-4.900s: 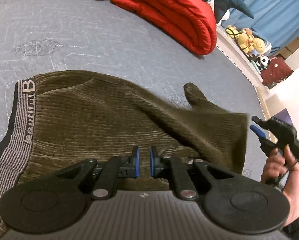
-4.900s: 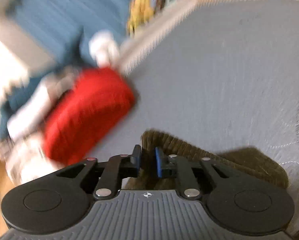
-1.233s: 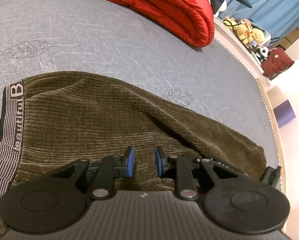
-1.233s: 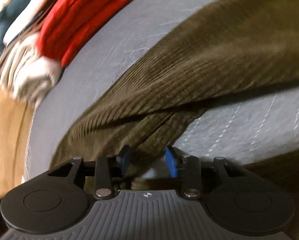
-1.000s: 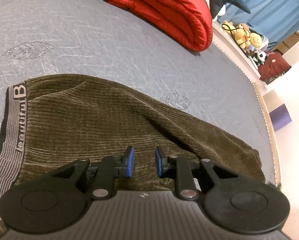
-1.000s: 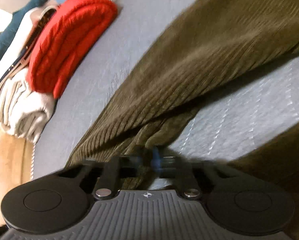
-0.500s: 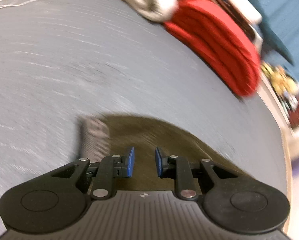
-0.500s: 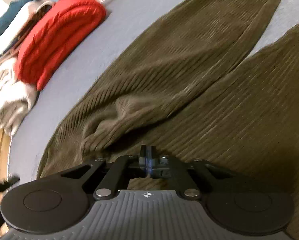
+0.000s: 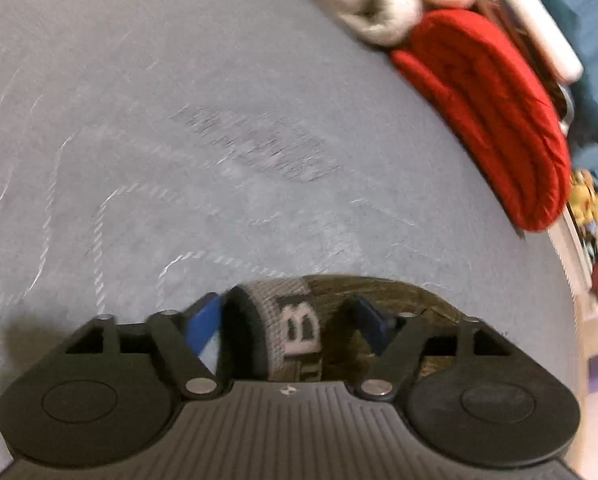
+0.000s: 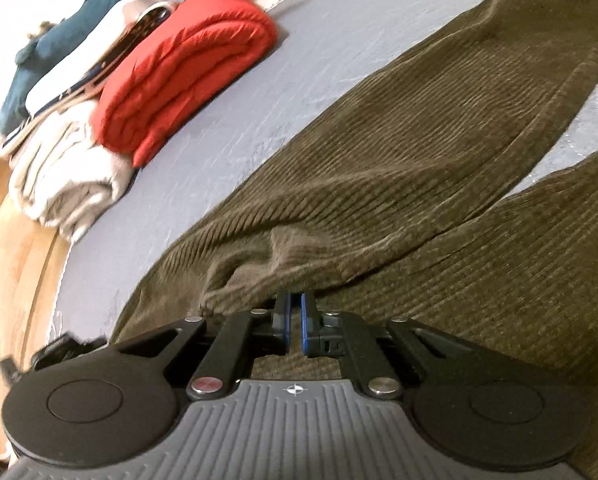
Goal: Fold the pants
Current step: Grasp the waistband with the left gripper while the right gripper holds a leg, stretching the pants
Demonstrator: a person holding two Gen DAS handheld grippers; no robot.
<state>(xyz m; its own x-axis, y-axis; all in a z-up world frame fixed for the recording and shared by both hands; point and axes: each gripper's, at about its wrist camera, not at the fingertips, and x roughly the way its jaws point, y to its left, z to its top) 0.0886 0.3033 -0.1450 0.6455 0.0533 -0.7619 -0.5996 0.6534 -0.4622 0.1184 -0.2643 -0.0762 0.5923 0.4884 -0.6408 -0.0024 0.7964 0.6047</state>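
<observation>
Reaching: the left gripper (image 9: 287,320) straddles the waistband (image 9: 295,328) of the olive corduroy pants (image 10: 439,168), at the corner where a "B" is printed on the grey elastic.
Left claw: its jaws have just been opening and stand spread wide; the waistband lies between the blue pads (image 9: 203,322) with clear space on either side, so nothing is gripped yet.
Right claw: the right gripper (image 10: 294,322) is clenched, pads almost together; no cloth shows in the narrow slit, and it hangs low over the corduroy beside a bunched ridge of fabric.
Pants, position: spread on the grey quilted mattress (image 9: 179,120), two legs running away from the right wrist camera, one lapping the other's edge, with a wedge of bare mattress between them further out.
Step in hand: judged to be taking hold of the waistband corner for the next fold.
Doing it well: sink the pads over the elastic so they bite the full band, not just a top layer; close squarely, then lift low so the layers stay stacked.
Watch for: the rumpled ridge near the right gripper, which probably needs smoothing before creasing.
Surroundings: a folded red quilt (image 10: 187,68) and a cream blanket (image 10: 63,176) sit well apart at the mattress edge.
</observation>
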